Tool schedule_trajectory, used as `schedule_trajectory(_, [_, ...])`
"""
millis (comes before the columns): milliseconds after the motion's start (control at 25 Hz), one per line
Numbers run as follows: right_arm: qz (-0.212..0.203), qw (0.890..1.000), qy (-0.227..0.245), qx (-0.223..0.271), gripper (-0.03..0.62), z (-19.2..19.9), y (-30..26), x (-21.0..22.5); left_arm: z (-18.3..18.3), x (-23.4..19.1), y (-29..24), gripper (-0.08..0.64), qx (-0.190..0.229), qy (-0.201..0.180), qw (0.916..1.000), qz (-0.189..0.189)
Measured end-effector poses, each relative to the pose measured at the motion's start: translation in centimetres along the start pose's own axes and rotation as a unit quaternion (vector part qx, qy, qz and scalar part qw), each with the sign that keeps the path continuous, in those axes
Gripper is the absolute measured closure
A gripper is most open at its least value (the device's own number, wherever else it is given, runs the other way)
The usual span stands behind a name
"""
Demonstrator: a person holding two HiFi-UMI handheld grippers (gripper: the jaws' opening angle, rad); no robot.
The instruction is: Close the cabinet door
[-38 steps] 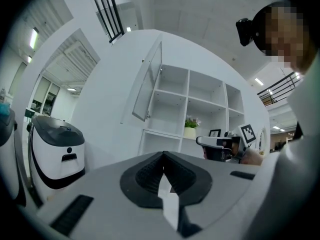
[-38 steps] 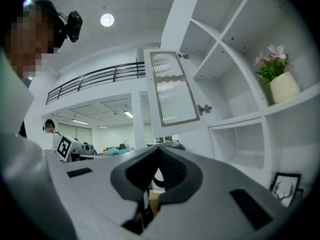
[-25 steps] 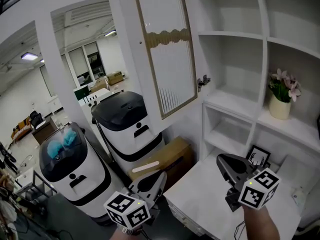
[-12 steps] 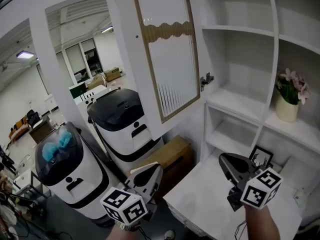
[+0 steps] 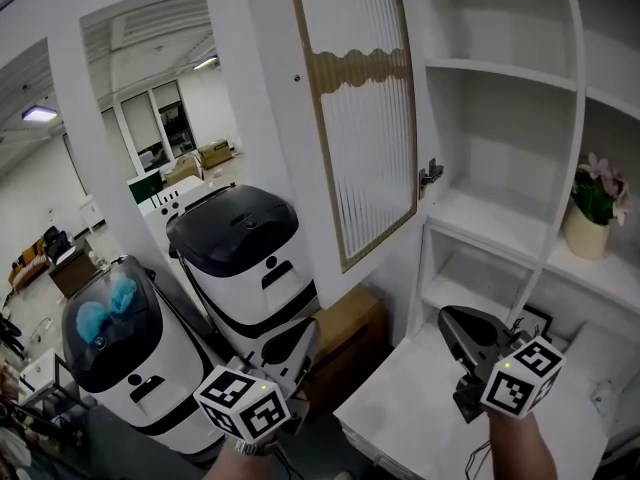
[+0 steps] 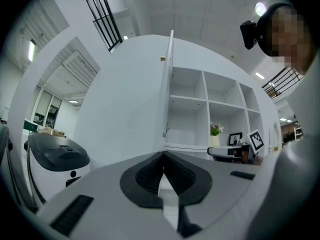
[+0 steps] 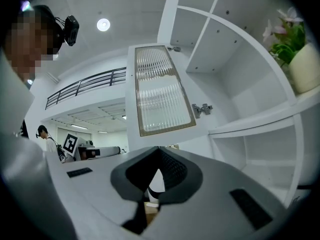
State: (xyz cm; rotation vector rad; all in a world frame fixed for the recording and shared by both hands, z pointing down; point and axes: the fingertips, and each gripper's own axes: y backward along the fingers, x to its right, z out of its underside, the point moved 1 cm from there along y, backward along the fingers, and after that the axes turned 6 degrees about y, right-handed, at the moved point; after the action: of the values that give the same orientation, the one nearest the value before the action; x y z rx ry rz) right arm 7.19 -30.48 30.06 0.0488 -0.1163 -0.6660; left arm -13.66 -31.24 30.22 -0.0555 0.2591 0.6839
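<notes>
Cabinet door (image 5: 360, 118) stands open; left tool (image 5: 296, 342) and right tool (image 5: 460, 330) closed, empty.

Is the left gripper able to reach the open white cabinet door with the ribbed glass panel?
Probably yes: the left gripper, jaws shut, sits below the open white ribbed-glass cabinet door, with nothing between them.

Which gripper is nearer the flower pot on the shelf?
Right. The right gripper sits over the white counter, below and left of the flower pot in the head view. The left gripper is farther left, off the counter, below the open cabinet door.
</notes>
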Motion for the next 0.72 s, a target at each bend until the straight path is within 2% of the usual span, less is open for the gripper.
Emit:
schedule_trajectory(560, [0.03, 1.0, 0.004, 0.006, 0.588, -0.2, -2.6, 0.0, -2.2, -1.9, -2.3, 0.552, 0.005, -0.003, 0.9979, 0.065])
schedule_trajectory(720, [0.039, 0.999, 0.007, 0.009, 0.588, -0.3, -2.4, -0.3, -2.2, -1.6, -2.8, 0.441, -0.001, -0.004, 0.9964, 0.084])
